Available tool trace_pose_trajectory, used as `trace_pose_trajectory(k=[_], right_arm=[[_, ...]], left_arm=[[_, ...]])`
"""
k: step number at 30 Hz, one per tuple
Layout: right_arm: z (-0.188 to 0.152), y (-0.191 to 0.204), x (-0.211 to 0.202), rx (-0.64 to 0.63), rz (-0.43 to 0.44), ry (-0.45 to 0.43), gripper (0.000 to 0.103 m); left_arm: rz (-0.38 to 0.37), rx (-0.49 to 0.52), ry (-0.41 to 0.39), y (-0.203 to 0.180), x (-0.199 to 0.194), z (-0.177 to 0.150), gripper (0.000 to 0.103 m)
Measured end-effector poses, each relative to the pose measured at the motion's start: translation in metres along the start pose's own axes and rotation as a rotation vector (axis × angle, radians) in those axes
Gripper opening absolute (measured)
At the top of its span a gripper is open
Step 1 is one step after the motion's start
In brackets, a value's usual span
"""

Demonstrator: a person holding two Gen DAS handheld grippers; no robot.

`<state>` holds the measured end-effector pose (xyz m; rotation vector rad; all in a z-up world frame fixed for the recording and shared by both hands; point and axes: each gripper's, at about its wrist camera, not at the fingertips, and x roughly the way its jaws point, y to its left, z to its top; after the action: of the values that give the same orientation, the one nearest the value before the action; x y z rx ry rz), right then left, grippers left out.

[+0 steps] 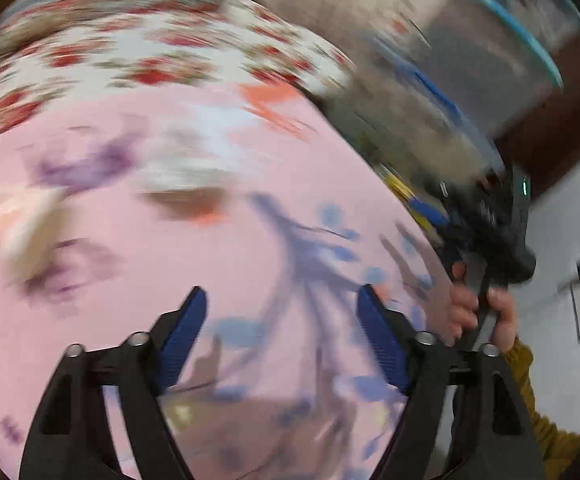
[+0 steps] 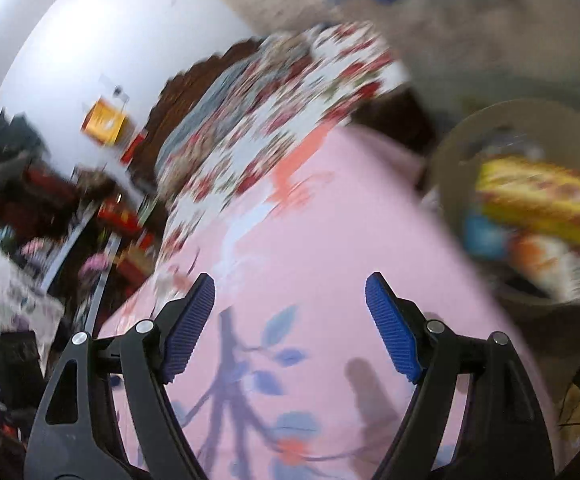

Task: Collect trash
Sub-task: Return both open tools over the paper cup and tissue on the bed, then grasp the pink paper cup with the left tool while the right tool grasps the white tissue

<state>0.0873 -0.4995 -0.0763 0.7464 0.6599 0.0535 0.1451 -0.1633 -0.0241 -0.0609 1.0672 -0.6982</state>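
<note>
Both frames are pretty smeared, so take this with a grain of salt. Our left gripper [image 1: 279,300] has its jaws spread wide with nothing between them, just the pink bedsheet [image 1: 209,264] underneath. Same story for our right gripper [image 2: 290,288]: wide apart, empty, hovering over the pink sheet.

What worries us from here: everything is blurred, so lining up a pick right now looks dicey. We could easily snag a fold of the sheet along with a scrap, or miss a small piece altogether. The right hand [image 1: 482,312] also sits close beside the left claw in the left wrist view, so the two tools could knock into each other if both go for the same spot.

As for the trash itself, the bin [image 2: 450,184] sits off the right edge of the bed and already holds a yellow wrapper [image 2: 538,196] plus some white-and-orange packaging [image 2: 550,260], loosely piled. On the sheet, the left view shows a pale lump [image 1: 29,232] far left and a brownish smear [image 1: 189,204] mid-frame. They might be leftover scraps, but we can't tell through the blur.
</note>
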Motion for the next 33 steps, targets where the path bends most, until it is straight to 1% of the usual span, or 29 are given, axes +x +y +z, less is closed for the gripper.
trace_pose_trajectory(k=[1, 2, 3, 6, 7, 11, 12, 13, 14, 15, 17, 18, 19, 20, 21, 22, 23, 24, 25, 26, 27, 28, 31, 33], right_arm=[[-0.005, 0.013, 0.011, -0.021, 0.008, 0.021, 0.078], [-0.009, 0.024, 0.020, -0.040, 0.015, 0.041, 0.078], [-0.012, 0.034, 0.028, -0.057, 0.020, 0.057, 0.078], [-0.022, 0.069, 0.054, -0.114, 0.034, 0.101, 0.078], [-0.025, 0.086, 0.064, -0.150, 0.035, 0.110, 0.079], [-0.031, 0.132, 0.093, -0.267, 0.013, 0.137, 0.080], [-0.034, 0.145, 0.103, -0.304, 0.005, 0.150, 0.081], [-0.034, 0.153, 0.109, -0.327, -0.005, 0.157, 0.085], [-0.035, 0.163, 0.119, -0.364, -0.028, 0.164, 0.087], [-0.036, 0.173, 0.129, -0.397, -0.052, 0.170, 0.087], [-0.038, 0.183, 0.147, -0.439, -0.087, 0.191, 0.088], [-0.038, 0.185, 0.155, -0.451, -0.104, 0.201, 0.088], [-0.038, 0.186, 0.166, -0.461, -0.126, 0.216, 0.088], [-0.039, 0.187, 0.176, -0.465, -0.140, 0.231, 0.088], [-0.041, 0.186, 0.185, -0.469, -0.150, 0.247, 0.088], [-0.043, 0.184, 0.192, -0.472, -0.156, 0.266, 0.080], [-0.045, 0.183, 0.197, -0.472, -0.160, 0.285, 0.058], [-0.047, 0.179, 0.199, -0.459, -0.148, 0.295, 0.057], [-0.048, 0.176, 0.193, -0.429, -0.127, 0.277, 0.049], [-0.048, 0.174, 0.189, -0.413, -0.120, 0.283, 0.047], [-0.050, 0.174, 0.184, -0.405, -0.110, 0.282, 0.046], [-0.055, 0.174, 0.172, -0.398, -0.079, 0.280, 0.046], [-0.069, 0.172, 0.143, -0.396, -0.023, 0.272, 0.046], [-0.080, 0.168, 0.121, -0.399, -0.002, 0.264, 0.046]], left_arm=[[0.040, -0.078, -0.042, 0.031, -0.020, 0.000, 0.078], [0.060, -0.132, -0.061, 0.051, -0.030, 0.002, 0.078], [0.079, -0.212, -0.081, 0.080, -0.042, 0.003, 0.078], [0.102, -0.397, -0.103, 0.148, -0.055, 0.006, 0.078], [0.105, -0.439, -0.100, 0.164, -0.054, 0.006, 0.077], [0.080, -0.542, -0.078, 0.202, -0.035, 0.012, 0.077], [0.058, -0.573, -0.070, 0.210, -0.029, 0.013, 0.077], [0.029, -0.599, -0.064, 0.218, -0.023, 0.013, 0.077], [0.017, -0.606, -0.079, 0.219, -0.020, 0.016, 0.079], [0.021, -0.603, -0.089, 0.220, -0.018, 0.020, 0.079], [0.024, -0.592, -0.079, 0.217, -0.010, 0.026, 0.078], [0.039, -0.584, -0.082, 0.213, -0.008, 0.027, 0.077], [0.089, -0.561, -0.077, 0.207, -0.005, 0.031, 0.070], [0.114, -0.544, -0.069, 0.205, -0.001, 0.033, 0.050], [0.109, -0.534, -0.052, 0.202, 0.002, 0.033, 0.043], [0.102, -0.536, -0.047, 0.202, 0.004, 0.031, 0.036], [0.120, -0.531, -0.048, 0.201, 0.004, 0.030, 0.032], [0.127, -0.525, -0.046, 0.199, 0.003, 0.028, 0.031], [0.109, -0.529, -0.041, 0.199, 0.003, 0.026, 0.029], [0.072, -0.538, -0.034, 0.198, 0.002, 0.022, 0.028], [0.040, -0.539, -0.028, 0.195, 0.000, 0.017, 0.028], [0.029, -0.533, -0.027, 0.192, -0.001, 0.013, 0.028], [-0.014, -0.489, -0.022, 0.170, -0.008, -0.001, 0.028], [-0.052, -0.458, -0.010, 0.154, -0.010, -0.010, 0.028]])
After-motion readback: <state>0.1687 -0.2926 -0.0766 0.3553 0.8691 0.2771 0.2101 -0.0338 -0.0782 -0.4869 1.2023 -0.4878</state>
